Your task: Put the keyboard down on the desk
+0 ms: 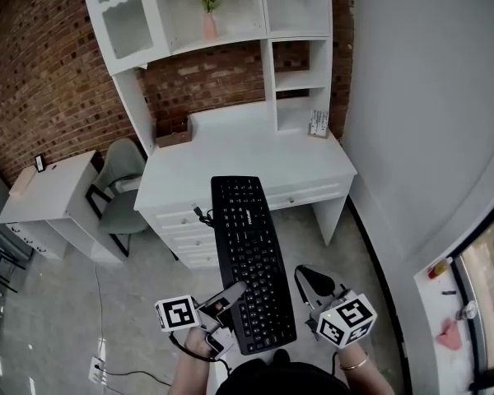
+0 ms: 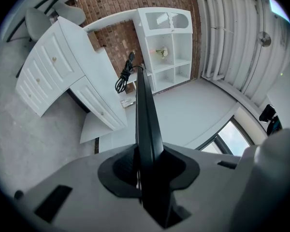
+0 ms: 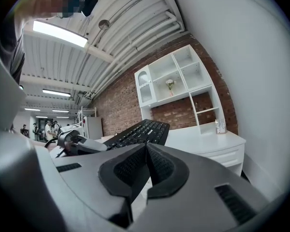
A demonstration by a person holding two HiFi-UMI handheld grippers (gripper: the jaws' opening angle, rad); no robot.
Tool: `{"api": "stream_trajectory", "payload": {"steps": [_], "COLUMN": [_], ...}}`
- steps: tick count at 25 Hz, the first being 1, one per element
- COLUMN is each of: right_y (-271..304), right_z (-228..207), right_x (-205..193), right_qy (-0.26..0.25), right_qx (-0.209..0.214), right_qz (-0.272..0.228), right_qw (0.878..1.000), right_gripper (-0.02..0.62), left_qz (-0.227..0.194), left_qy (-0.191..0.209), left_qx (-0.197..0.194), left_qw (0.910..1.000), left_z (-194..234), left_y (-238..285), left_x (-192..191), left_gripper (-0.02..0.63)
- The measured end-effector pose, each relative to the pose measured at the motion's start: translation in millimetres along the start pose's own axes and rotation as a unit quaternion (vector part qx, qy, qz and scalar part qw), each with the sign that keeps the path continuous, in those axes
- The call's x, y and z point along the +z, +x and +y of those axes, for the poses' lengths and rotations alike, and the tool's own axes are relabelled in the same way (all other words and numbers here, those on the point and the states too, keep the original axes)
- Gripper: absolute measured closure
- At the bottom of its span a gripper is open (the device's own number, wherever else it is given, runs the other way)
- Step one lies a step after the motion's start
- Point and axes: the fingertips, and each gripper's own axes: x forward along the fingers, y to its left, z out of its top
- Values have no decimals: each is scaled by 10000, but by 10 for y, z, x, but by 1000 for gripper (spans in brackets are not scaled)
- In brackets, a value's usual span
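Observation:
A black keyboard [image 1: 251, 257] hangs in the air in front of the white desk [image 1: 230, 159], its far end over the desk's front edge. My left gripper [image 1: 235, 290] is shut on the keyboard's near left edge. In the left gripper view the keyboard [image 2: 145, 110] runs edge-on between the jaws of the left gripper [image 2: 145, 170]. Its coiled cable [image 2: 125, 76] dangles at the far end. My right gripper [image 1: 306, 276] sits just right of the keyboard's near end, shut and empty. In the right gripper view the right gripper [image 3: 146, 149] has its pads together, with the keyboard [image 3: 140, 132] to their left.
A hutch of shelves with a pink vase [image 1: 210, 11] stands on the desk's back. A wooden box [image 1: 173, 134] and a small card [image 1: 318, 123] rest on the desktop. A grey-green chair [image 1: 119, 179] and a small white table [image 1: 49, 196] are left of the desk; a white wall [image 1: 420, 122] is to the right.

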Motion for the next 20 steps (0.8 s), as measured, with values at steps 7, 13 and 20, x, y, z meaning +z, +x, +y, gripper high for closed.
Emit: {"api": "stream_trajectory", "payload": {"steps": [7,13,20], "right_y": [160,581,1257], "right_z": [-278,-589,-966], "right_x": [-57,-24,-7], "right_qy": [19,148,105], "right_qx": [115,99,73], "right_qz": [104,154,269], "right_qw": [9999,9997,9996], "right_gripper": [589,589,589], "left_qz": [-188,-244,-131], "left_qy": [-289,-377,-417], "left_qx": [-59,37,-22], "left_qw": [9994,9990,9990], "left_z": [75,294,682], "left_y": [297,551,931], "left_x": [132,556,1157], "left_gripper": [506,506,506]}}
